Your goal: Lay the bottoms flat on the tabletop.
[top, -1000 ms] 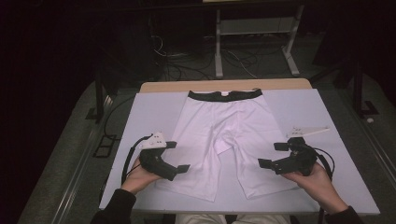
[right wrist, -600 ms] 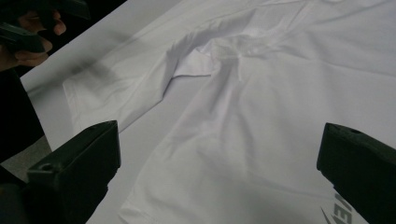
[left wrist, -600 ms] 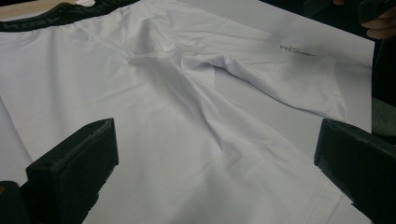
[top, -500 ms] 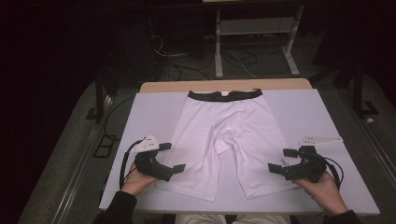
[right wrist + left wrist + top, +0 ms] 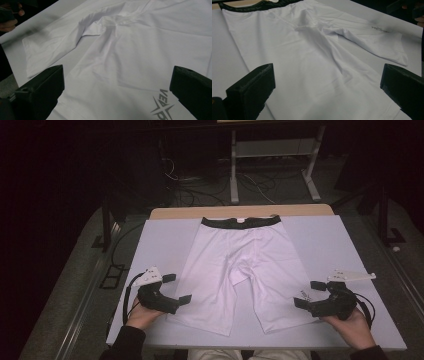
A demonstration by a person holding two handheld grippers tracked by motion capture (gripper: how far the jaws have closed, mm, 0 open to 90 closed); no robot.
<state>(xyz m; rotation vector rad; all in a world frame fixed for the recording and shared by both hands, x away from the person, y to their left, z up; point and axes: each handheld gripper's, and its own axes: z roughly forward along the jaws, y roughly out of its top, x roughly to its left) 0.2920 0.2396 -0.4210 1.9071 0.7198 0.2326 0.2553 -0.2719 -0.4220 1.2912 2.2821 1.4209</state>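
A pair of white stretch-fabric shorts with a black waistband point(image 5: 240, 270) lies flat at the frame's centre. Left gripper point(image 5: 177, 289) and right gripper point(image 5: 306, 293) flank the leg hems, jaws spread wide, holding nothing. Pinch both hems evenly, low, catching both layers.

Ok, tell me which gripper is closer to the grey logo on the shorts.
Right. The right gripper sits beside the logo at that leg's outer edge; the left gripper is across the shorts, at the other leg.
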